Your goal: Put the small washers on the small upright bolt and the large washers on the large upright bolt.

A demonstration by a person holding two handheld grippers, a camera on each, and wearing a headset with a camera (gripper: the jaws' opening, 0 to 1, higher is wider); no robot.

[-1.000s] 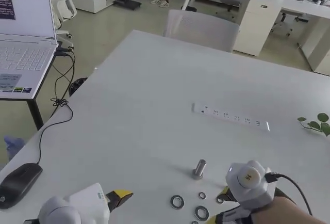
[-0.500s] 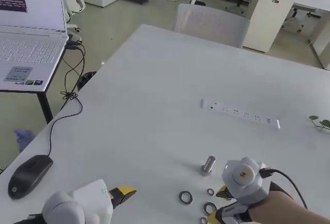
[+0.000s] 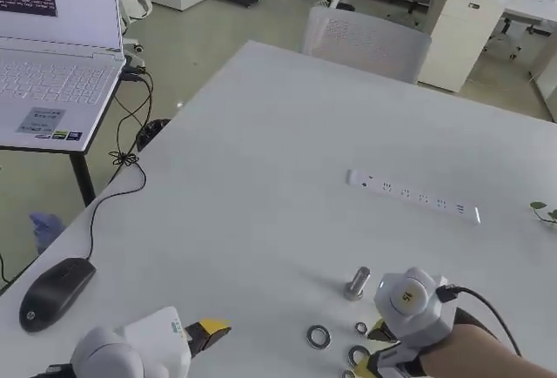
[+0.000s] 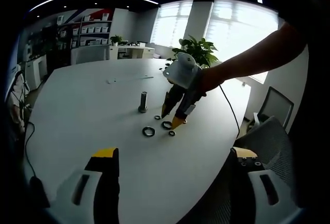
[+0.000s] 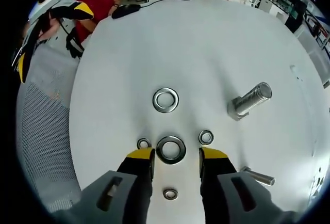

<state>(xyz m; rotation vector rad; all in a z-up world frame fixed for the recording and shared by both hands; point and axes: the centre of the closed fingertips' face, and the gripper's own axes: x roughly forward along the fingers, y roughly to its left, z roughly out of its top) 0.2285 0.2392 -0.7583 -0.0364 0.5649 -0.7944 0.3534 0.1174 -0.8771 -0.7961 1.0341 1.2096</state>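
1. Your right gripper (image 5: pixel 175 158) is spread, its tips flanking a large washer (image 5: pixel 171 149) on the table (image 5: pixel 206 43).
2. Your left gripper (image 4: pixel 172 154) is spread, holding nothing, at the table's edge.
3. The large bolt (image 5: pixel 250 100) stands nearby.

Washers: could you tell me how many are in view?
5: far large washer; near large washer at jaw tips; left small washer; right small washer; nearest small washer between jaws. Others maybe hidden.

Silver threaded bolt (image 5: pixel 250 100) stands upright near my worktop (image 5: pixel 206 38) edge; two large steel washers (image 5: pixel 165 100) and three small washers (image 5: pixel 205 137) lie flat beside it.
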